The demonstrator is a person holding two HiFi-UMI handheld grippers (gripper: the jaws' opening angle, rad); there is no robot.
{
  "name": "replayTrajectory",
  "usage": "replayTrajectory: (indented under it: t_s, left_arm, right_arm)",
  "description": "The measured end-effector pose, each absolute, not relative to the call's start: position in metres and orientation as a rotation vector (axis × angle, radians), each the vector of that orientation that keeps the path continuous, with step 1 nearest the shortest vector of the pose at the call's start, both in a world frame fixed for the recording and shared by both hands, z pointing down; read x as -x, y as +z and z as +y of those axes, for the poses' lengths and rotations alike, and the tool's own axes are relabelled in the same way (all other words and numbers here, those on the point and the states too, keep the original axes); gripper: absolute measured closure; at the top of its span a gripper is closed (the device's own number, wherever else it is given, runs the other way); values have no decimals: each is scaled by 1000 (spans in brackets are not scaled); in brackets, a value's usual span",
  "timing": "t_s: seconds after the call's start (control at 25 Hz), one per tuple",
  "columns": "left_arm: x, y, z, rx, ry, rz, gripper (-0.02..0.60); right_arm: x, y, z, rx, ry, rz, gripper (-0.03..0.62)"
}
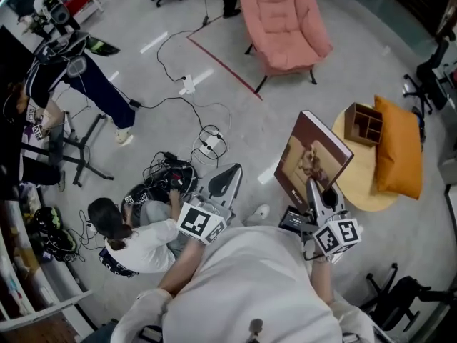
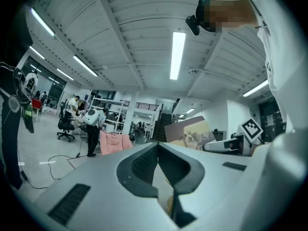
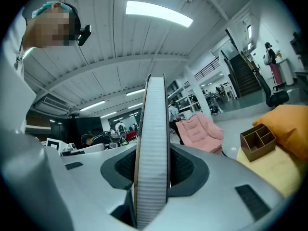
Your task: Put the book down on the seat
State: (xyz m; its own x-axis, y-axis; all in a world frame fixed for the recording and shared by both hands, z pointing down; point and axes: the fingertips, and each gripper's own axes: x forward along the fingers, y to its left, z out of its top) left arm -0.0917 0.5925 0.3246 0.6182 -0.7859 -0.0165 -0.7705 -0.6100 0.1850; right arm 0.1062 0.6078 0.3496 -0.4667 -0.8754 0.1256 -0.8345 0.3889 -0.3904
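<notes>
My right gripper (image 1: 315, 189) is shut on the lower edge of a brown book (image 1: 313, 161) with a dog picture on its cover, and holds it upright in the air. In the right gripper view the book's page edge (image 3: 151, 143) stands straight up between the pads of the right gripper (image 3: 151, 177). The pink padded chair (image 1: 283, 24) with its seat stands far ahead across the floor, also visible as the pink chair (image 3: 199, 131). My left gripper (image 1: 227, 174) is shut and holds nothing; its tips meet in the left gripper view (image 2: 157, 146).
A round yellow table (image 1: 357, 188) on the right carries a wooden organizer (image 1: 364, 123), beside an orange cushion (image 1: 398, 145). Cables and a power strip (image 1: 207, 143) lie on the floor ahead. One person (image 1: 132, 241) sits on the floor at left, another (image 1: 78, 77) stands farther off.
</notes>
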Motion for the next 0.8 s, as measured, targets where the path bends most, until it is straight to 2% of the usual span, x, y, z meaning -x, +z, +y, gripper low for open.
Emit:
replayTrajectory:
  t_s: [0.44,0.8]
  left_arm:
    - [102,320,538,-2677,-132,-1318,574]
    - [141,334,433,-2680,-120,-1241,574]
  right_arm:
    - [-103,349,560,1567,-654,2512,441]
    - [-67,361,468,1661,-694,2484,441]
